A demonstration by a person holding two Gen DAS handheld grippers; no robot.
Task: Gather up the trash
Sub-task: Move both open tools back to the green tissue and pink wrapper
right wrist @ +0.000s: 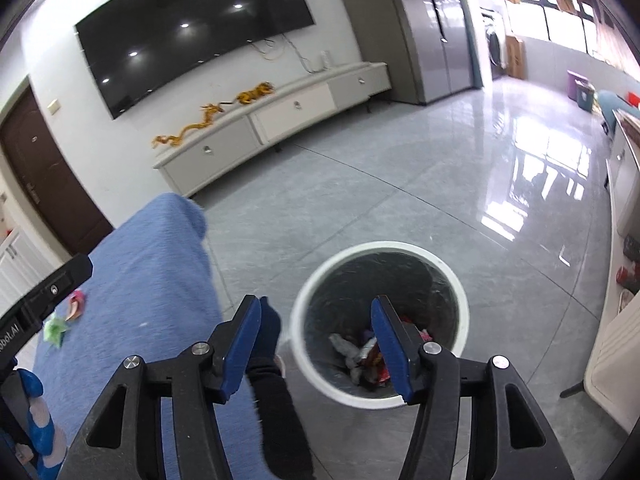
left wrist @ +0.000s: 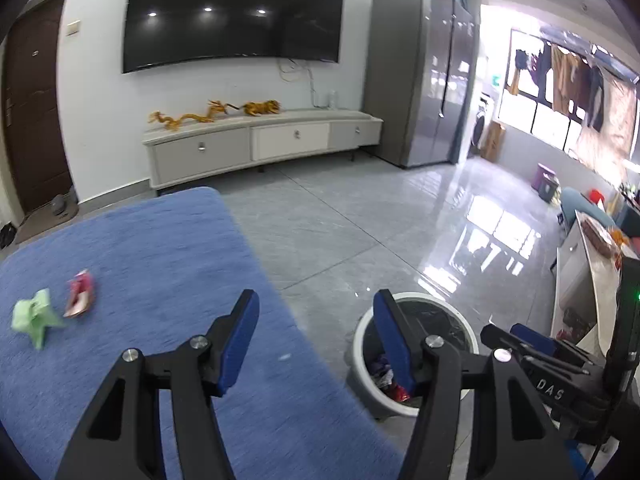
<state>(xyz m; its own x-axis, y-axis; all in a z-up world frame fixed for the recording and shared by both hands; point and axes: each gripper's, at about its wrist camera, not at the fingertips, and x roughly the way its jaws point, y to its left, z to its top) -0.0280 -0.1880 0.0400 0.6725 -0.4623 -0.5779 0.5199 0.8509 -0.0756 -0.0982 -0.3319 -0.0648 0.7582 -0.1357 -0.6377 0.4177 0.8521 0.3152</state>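
A white round trash bin with a dark liner stands on the floor beside a blue-covered table. Several wrappers lie inside it. The bin also shows in the left wrist view. On the blue cover lie a crumpled green wrapper and a red-pink wrapper; both also show in the right wrist view, green and pink. My left gripper is open and empty over the table's right edge. My right gripper is open and empty above the bin.
A low white TV cabinet with golden dragon figures stands under a wall TV. A grey fridge is at the right. Glossy grey floor tiles spread between. A white cabinet stands right of the bin.
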